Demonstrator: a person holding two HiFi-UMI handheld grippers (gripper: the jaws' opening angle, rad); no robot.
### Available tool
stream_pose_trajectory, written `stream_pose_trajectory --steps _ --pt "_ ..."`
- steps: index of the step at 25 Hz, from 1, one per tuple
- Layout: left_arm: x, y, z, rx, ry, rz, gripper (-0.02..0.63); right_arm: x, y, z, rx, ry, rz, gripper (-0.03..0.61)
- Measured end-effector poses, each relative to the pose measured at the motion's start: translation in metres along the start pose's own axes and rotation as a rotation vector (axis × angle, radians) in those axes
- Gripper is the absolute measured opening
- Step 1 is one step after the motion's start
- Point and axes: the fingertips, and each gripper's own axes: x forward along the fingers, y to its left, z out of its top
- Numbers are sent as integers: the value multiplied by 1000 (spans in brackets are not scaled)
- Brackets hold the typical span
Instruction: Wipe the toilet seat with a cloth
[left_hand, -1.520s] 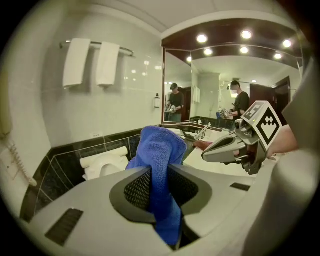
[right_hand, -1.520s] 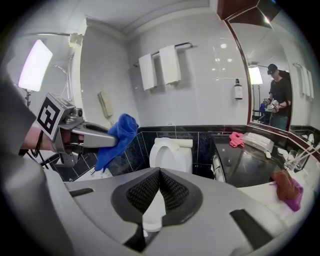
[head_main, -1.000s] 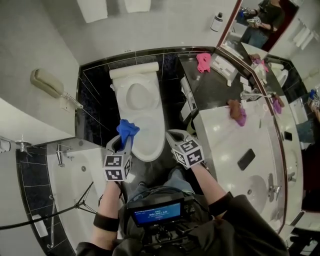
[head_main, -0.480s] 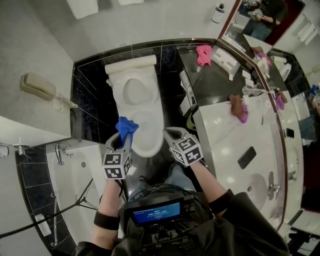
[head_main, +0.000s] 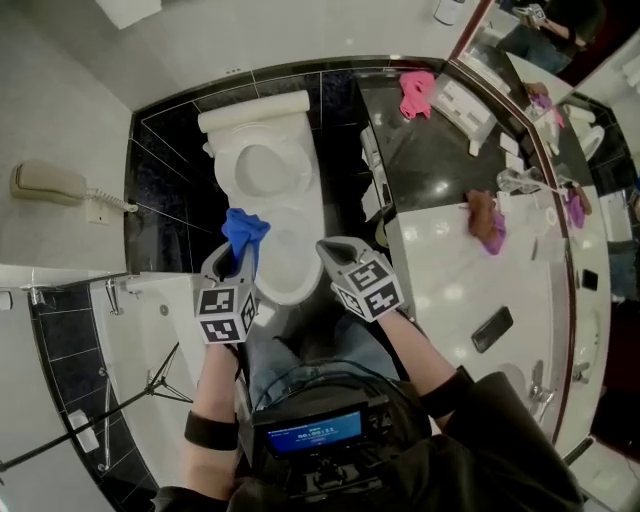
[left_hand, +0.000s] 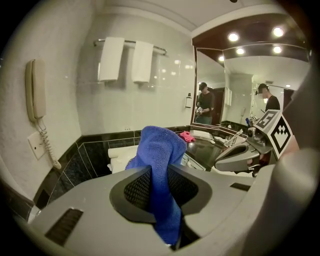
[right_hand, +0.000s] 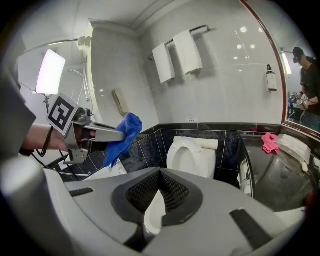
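The left gripper (head_main: 236, 262) had its fingers (left_hand: 134, 192) clenched on a blue cloth (head_main: 245, 230). In the left gripper view the cloth ran back between the two fingers, with a bunched fold standing up beyond their tips. The right gripper (head_main: 332, 252) was held just to the right of it. Its fingers (right_hand: 172, 192) were pressed together at the tips, with nothing between them.

The toilet (head_main: 268, 195) stood white against the black tiles of the far wall. It was between a bathtub (head_main: 150, 330) on the left and the tabletop (head_main: 450, 280) on the right. In the head view the cloth lay over the near left edge of the toilet's rim, and both grippers were at the toilet's near end. The right gripper view showed the cloth up in the air, to the left of the toilet and apart from it. Whether the seat was up or down could not be told.

A wall phone (head_main: 48, 185) hung on the left wall, its cord trailing toward the tiles. Two white towels (left_hand: 111, 59) hung side by side on a rail high on the far wall. A pink cloth (head_main: 415, 93) lay on the dark far part of the tabletop. A crumpled brown and purple cloth (head_main: 485, 220) lay nearer, at the edge of the white part. A dark phone (head_main: 492, 329) lay nearer still. A mirror (left_hand: 225, 85) ran along the wall behind the tabletop.
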Motion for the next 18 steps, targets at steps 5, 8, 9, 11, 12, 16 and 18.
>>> stream_pose_trajectory --steps 5,8,9,11,12,16,18 --pt "35 15 17 15 2 8 87 25 -14 14 -2 -3 14 25" --pt "65 30 23 25 3 -17 87 44 -27 20 5 -17 -29 25" --pt "76 35 25 28 3 -27 87 50 -32 22 11 -15 -50 25" --pt "95 46 26 47 9 -49 87 60 -36 21 41 -12 -88 25" --pt "104 53 26 61 14 -57 87 66 -36 20 56 -11 -100 25" --pt "150 81 18 96 35 -46 87 92 -38 12 82 -10 -102 25" --pt "175 93 12 105 38 -33 86 108 -44 5 90 -9 -92 25"
